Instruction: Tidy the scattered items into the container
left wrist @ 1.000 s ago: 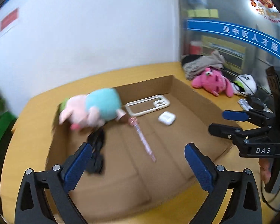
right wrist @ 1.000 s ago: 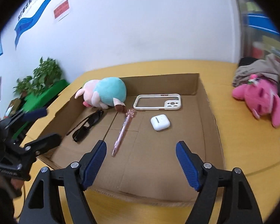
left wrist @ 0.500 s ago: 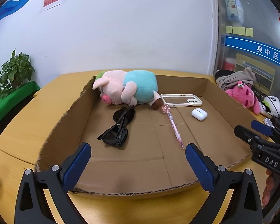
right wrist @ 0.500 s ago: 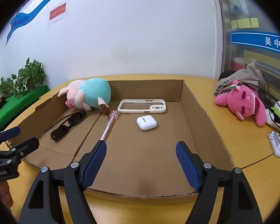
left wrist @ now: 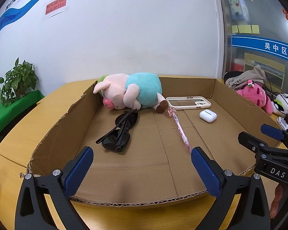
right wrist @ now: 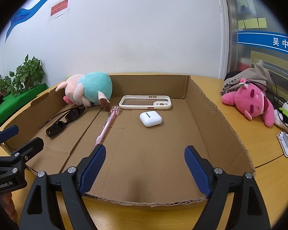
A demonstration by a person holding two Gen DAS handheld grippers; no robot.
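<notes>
Both grippers hang wide open and empty at the near rim of the cardboard box (left wrist: 67,126): the left gripper (left wrist: 142,170) beside the right gripper (right wrist: 145,169). Inside the box, a plush pig (left wrist: 128,92) lies against the far left corner, black sunglasses (left wrist: 121,132) just in front of it. A pink pen (left wrist: 179,129) runs down the middle of the floor, a white phone case (right wrist: 146,102) sits near the far wall, and a white earbud case (right wrist: 150,118) rests just in front of that. On the bench beyond the box's right wall lies a pink plush toy (right wrist: 249,103).
</notes>
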